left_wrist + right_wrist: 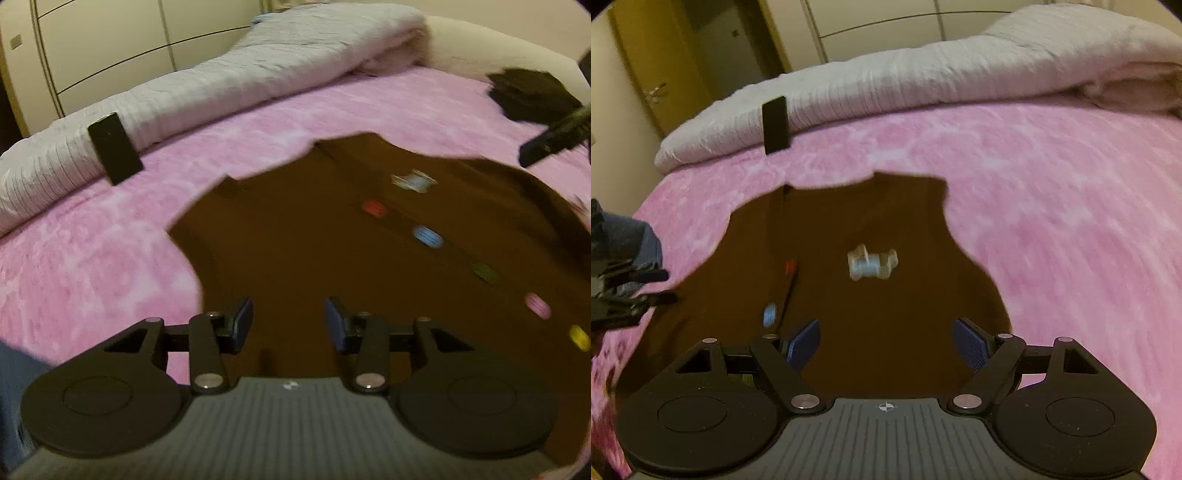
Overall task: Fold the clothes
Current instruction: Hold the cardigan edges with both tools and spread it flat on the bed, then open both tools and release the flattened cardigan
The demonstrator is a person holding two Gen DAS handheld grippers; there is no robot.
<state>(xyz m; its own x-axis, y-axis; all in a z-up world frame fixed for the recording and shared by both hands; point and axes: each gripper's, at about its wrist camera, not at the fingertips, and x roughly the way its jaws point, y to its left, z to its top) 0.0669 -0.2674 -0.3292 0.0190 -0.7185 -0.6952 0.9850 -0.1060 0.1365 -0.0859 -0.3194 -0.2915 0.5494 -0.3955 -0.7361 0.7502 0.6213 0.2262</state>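
A dark brown garment (332, 251) with a row of coloured buttons and a small pale print lies spread on the pink bedcover (92, 258). My left gripper (289, 325) hovers over its near edge, open, nothing between its blue pads. In the right wrist view the same brown garment (868, 314) lies under my right gripper (886, 345), whose jaws stand wide open and empty. The other gripper's black fingers (554, 136) show at the right edge of the left wrist view, and at the left edge of the right wrist view as the left gripper (642, 291). Both views are motion-blurred.
A rolled grey-white duvet (221, 85) lies along the far side of the bed, with a black flat object (114, 147) leaning on it. A dark cloth heap (532, 96) sits at the far right. Wardrobe doors (110, 37) stand behind; a wooden door (665, 66) is at left.
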